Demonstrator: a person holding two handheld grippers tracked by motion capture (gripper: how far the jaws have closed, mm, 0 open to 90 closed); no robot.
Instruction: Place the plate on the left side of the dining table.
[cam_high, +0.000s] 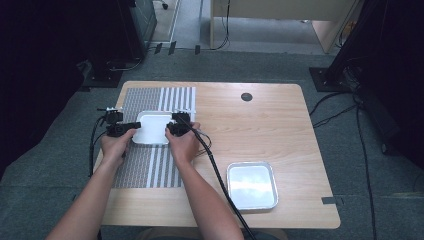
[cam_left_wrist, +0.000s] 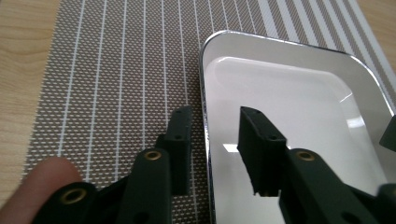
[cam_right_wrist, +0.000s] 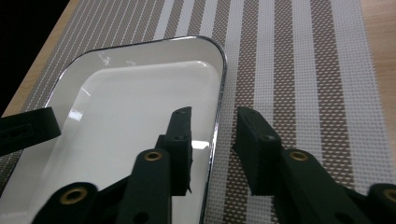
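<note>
High view: one wooden surface (cam_high: 260, 130) with one striped placemat (cam_high: 150, 165) on its left part. Two metal trays are counted. The near tray (cam_high: 152, 128) sits on the placemat between both hands; the second tray (cam_high: 252, 184) lies on bare wood at the front right, well apart. One dark round disc (cam_high: 246, 97) is set in the surface near the far edge. Two grippers: the left gripper (cam_high: 131, 126) is at the near tray's left edge, the right gripper (cam_high: 170, 129) at its right edge. One cable trails from each.

Left gripper view: the left gripper (cam_left_wrist: 215, 140) straddles the near tray (cam_left_wrist: 299, 93) rim, one jaw over the placemat (cam_left_wrist: 116, 84), the other over the tray floor. A visible gap stands on both sides of the rim, so the grip is released and the pads do not press. One fingertip of the person shows at the bottom left.

Right gripper view: the right gripper (cam_right_wrist: 212, 140) straddles the opposite rim of the near tray (cam_right_wrist: 135, 102), one jaw inside the tray, one over the placemat (cam_right_wrist: 299, 74). Gaps show here too, so it is released and grasps nothing. One jaw of the left gripper (cam_right_wrist: 28, 128) sits at the tray's far edge.
</note>
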